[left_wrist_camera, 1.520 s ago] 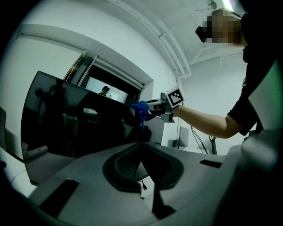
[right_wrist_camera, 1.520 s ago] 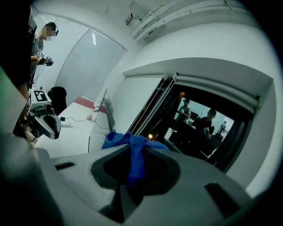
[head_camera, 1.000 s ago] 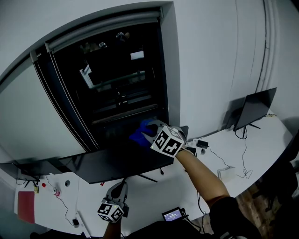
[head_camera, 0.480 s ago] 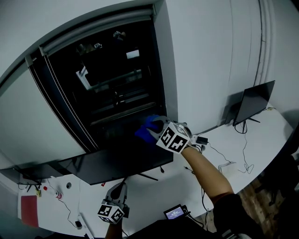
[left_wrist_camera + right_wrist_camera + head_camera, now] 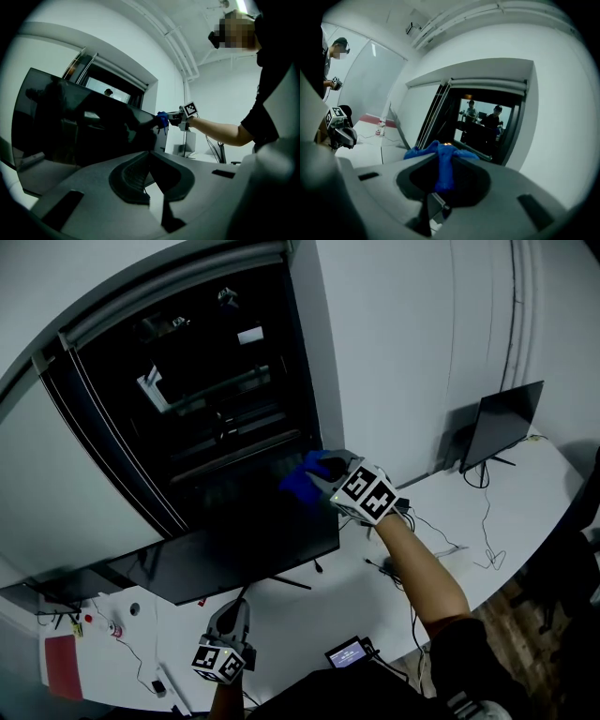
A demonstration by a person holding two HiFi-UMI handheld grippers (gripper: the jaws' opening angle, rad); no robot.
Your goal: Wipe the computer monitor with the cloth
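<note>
Right gripper point(image 5: 328, 480) clamps the blue cloth point(image 5: 302, 476), up at the top right corner of the dark monitor point(image 5: 234, 554); left gripper point(image 5: 232, 618) hangs low over the white desk point(image 5: 309, 624), jaws together, nothing between them.

The monitor point(image 5: 244, 549) is standing upright on the white table point(image 5: 309, 615), a wide black panel on a thin dark stand, its screen dark and glossy and mirroring the room in the left gripper view point(image 5: 84, 136). The cloth point(image 5: 302, 479) is bright blue and bunched into a crumpled wad, and it is sitting up against the monitor's top right corner. The right tongs point(image 5: 322, 474) are pinching it, with a strip of cloth point(image 5: 443, 164) hanging down between the jaws.
</note>
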